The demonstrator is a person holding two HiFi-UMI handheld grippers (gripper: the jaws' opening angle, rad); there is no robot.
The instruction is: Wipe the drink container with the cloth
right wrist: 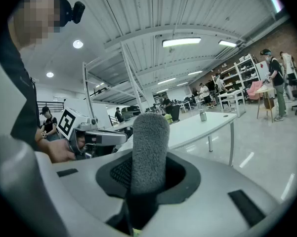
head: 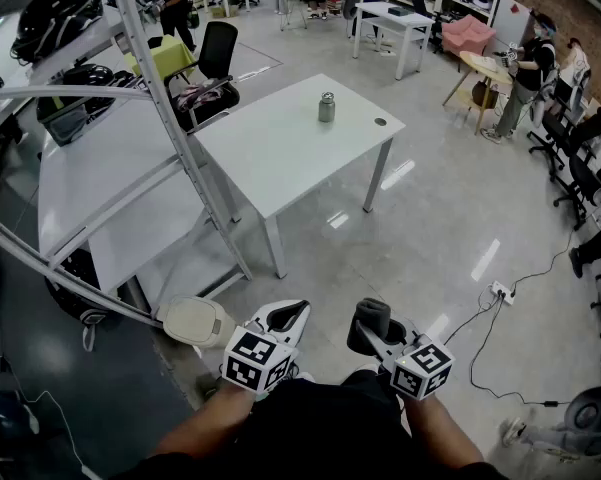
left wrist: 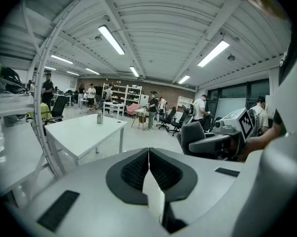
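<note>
A small metal drink container [head: 326,107] stands upright on the white table [head: 280,153], far ahead of both grippers; it shows as a tiny canister [left wrist: 100,118] in the left gripper view and as one [right wrist: 203,115] in the right gripper view. My left gripper [head: 288,317] is held close to my body at the bottom of the head view, jaws shut with nothing between them [left wrist: 148,158]. My right gripper [head: 372,325] sits beside it, shut on a rolled grey cloth [right wrist: 149,149] that sticks out from the jaws [head: 371,318].
A white shelving frame [head: 160,128] with helmets stands left of the table. An office chair [head: 212,63] sits behind the table. A power strip with cables [head: 500,293] lies on the floor at right. People stand near a small table [head: 525,78] at far right.
</note>
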